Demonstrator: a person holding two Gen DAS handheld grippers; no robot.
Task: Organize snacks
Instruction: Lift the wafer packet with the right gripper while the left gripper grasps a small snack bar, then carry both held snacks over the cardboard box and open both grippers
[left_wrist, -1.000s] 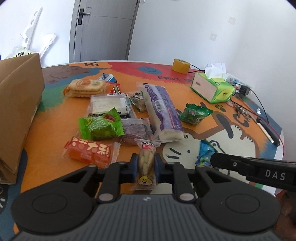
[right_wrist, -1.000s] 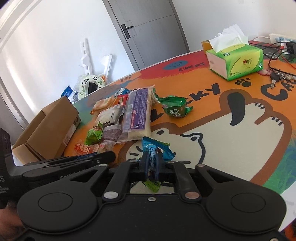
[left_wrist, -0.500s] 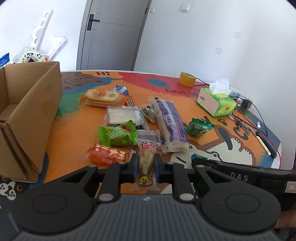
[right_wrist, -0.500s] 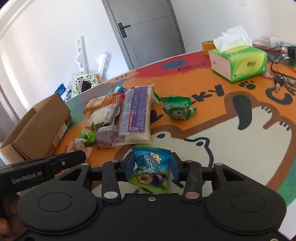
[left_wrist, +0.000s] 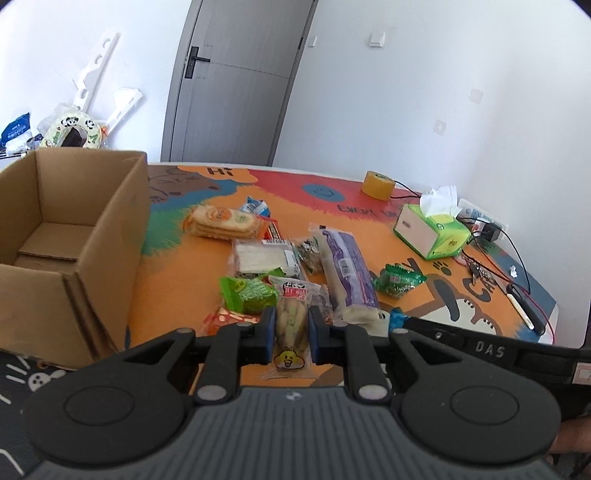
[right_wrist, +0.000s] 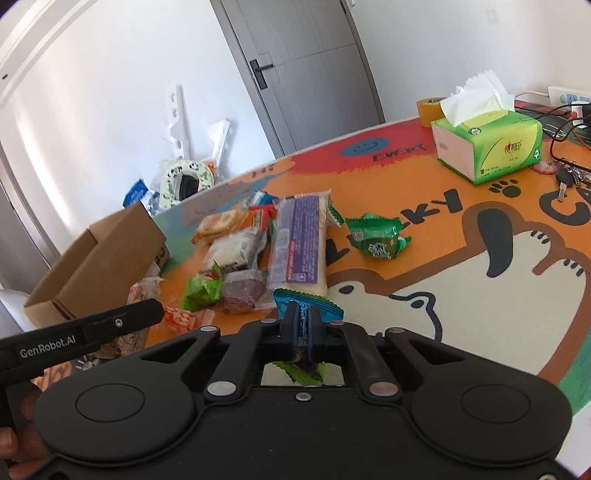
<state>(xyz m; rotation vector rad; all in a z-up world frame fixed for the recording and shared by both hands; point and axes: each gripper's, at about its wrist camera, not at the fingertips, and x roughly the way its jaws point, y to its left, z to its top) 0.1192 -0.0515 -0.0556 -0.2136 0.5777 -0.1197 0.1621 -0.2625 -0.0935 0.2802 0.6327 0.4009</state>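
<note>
**Both grippers held a snack above the tabletop**

The left gripper (left_wrist: 291, 328) had its fingers (left_wrist: 266, 325) closed on a clear snack pouch (left_wrist: 291, 321) with a red label at its top and a yellow cartoon face at its lower end; the pouch stood upright between the pads. The right gripper (right_wrist: 303, 325) had its fingers (right_wrist: 290, 325) pinched tight on a blue snack packet (right_wrist: 306, 301), whose crimped blue end stuck out past the fingertips while a green end showed behind them.

An open cardboard box (left_wrist: 74, 236) sat at the left edge of the tabletop (left_wrist: 173, 273), and what showed of its inside held nothing. Near the middle of the tabletop lay a loose cluster of snacks: a long purple-wrapped bread (left_wrist: 347, 273), a pack of round crackers (left_wrist: 218, 221), a white sandwich pack (left_wrist: 264, 258), a bright green packet (left_wrist: 251, 295) and an orange-red packet (left_wrist: 229, 319). A dark green packet (left_wrist: 397, 282) lay apart from the cluster, toward the right edge. A green tissue box (left_wrist: 432, 232) stood near the far right edge, with a roll of yellow tape (left_wrist: 376, 184) beyond it.
</note>
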